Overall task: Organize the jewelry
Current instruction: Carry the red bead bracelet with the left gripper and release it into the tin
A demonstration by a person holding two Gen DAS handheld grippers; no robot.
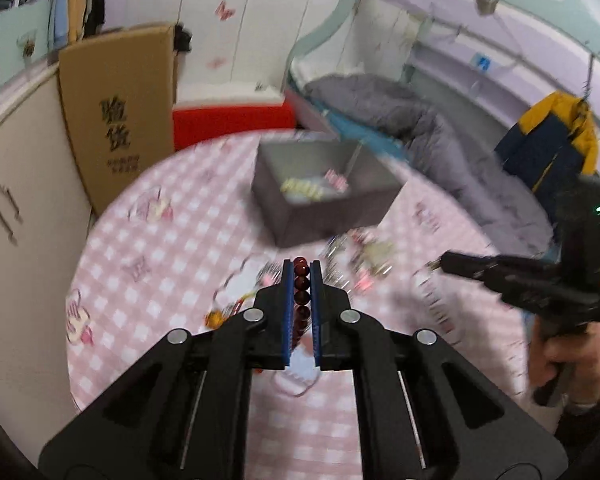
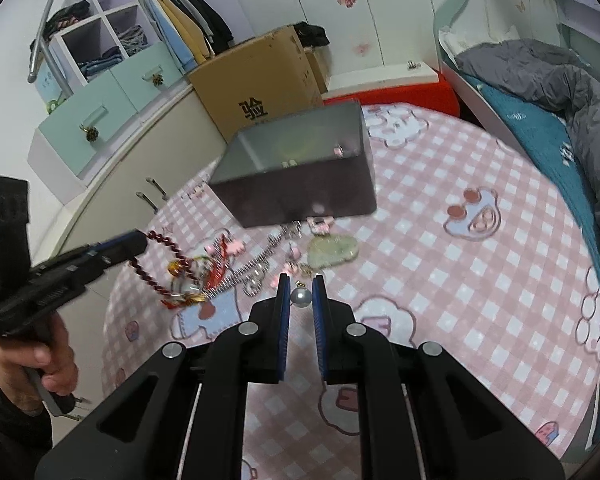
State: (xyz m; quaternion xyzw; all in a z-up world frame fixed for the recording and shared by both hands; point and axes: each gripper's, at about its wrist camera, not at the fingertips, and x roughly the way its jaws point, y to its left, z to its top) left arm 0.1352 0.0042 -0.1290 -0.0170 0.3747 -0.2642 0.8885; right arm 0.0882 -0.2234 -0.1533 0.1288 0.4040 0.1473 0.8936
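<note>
Left claw lifts the beads, right claw frames a pearl.

At nine o'clock in the right wrist view, the left gripper [image 2: 140, 240] is clamped on a dark red bead bracelet [image 2: 160, 268], which dangles above the pink checked tablecloth [image 2: 460, 280]. At centre, loose jewelry [image 2: 260, 260] lies just below the grey box [image 2: 300, 196] at twelve o'clock. The right gripper [image 2: 301, 278] has its fingers slightly apart around a grey pearl [image 2: 301, 298]; whether they touch it, hard to say.
</note>
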